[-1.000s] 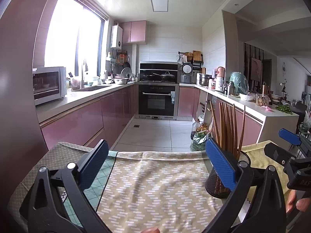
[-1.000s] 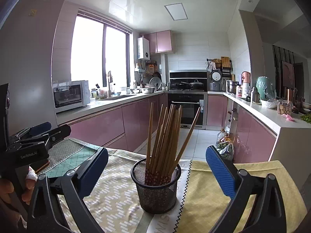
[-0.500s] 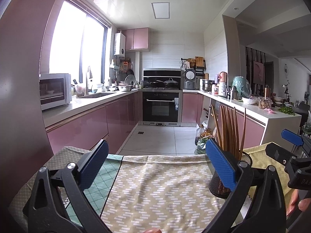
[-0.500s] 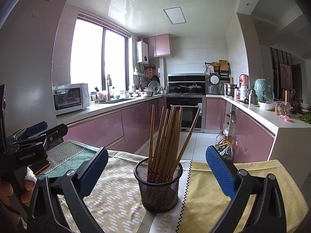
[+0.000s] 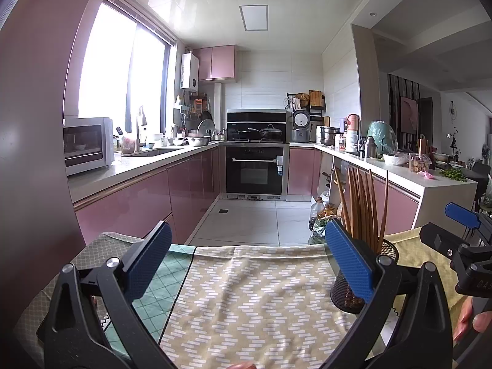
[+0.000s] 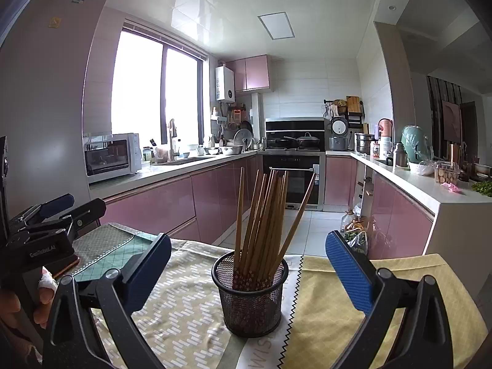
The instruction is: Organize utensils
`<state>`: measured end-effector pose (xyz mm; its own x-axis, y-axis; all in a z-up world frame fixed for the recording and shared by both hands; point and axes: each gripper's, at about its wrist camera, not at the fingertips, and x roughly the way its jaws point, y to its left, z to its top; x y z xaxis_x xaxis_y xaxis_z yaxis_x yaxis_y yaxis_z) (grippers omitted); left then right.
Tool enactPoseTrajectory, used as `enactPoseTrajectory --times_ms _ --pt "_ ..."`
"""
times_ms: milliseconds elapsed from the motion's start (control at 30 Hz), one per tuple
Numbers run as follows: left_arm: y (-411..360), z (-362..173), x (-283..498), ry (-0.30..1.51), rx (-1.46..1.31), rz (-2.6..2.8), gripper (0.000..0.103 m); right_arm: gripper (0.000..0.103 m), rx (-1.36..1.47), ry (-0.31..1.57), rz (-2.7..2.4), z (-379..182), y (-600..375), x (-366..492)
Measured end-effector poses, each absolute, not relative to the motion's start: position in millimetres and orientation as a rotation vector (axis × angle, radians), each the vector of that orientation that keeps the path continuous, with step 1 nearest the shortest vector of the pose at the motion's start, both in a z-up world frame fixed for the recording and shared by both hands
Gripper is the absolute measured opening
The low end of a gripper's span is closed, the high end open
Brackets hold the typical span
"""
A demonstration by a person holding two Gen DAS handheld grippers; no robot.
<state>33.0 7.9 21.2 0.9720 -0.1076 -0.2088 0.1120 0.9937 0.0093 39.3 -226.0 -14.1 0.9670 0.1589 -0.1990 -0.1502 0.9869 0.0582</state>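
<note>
A black mesh cup (image 6: 250, 295) holds several wooden chopsticks (image 6: 264, 215) standing upright and fanned out. It stands on the cloth-covered table, straight ahead of my right gripper (image 6: 247, 264), which is open and empty, with the cup between its blue pads but farther out. In the left wrist view the cup (image 5: 347, 292) and chopsticks (image 5: 361, 206) sit at the right, partly hidden behind the right pad. My left gripper (image 5: 246, 258) is open and empty above the beige patterned cloth (image 5: 252, 301).
The table carries a beige patterned cloth, a green checked cloth (image 5: 166, 276) at left and a yellow cloth (image 6: 338, 307) at right. Beyond the table's far edge lie a tiled floor, pink cabinets (image 5: 138, 203) and an oven (image 5: 254, 169).
Both views have tilted slightly upward and drawn back a little. The cup and chopsticks have stayed in place. Both grippers stay open.
</note>
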Motion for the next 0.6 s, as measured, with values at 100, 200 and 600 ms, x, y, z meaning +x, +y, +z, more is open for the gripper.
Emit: enactPoseTrajectory --times_ms 100,200,600 --pt "7.8 20.9 32.6 0.21 0.023 -0.11 0.098 0.097 0.042 0.207 0.155 -13.8 -225.9 39.8" --pt "7.8 21.5 33.0 0.211 0.023 -0.111 0.098 0.097 0.045 0.204 0.156 -13.5 -226.2 39.4" --pt "5.6 21.9 31.7 0.208 0.035 -0.119 0.098 0.097 0.047 0.201 0.157 -12.4 -226.4 38.9"
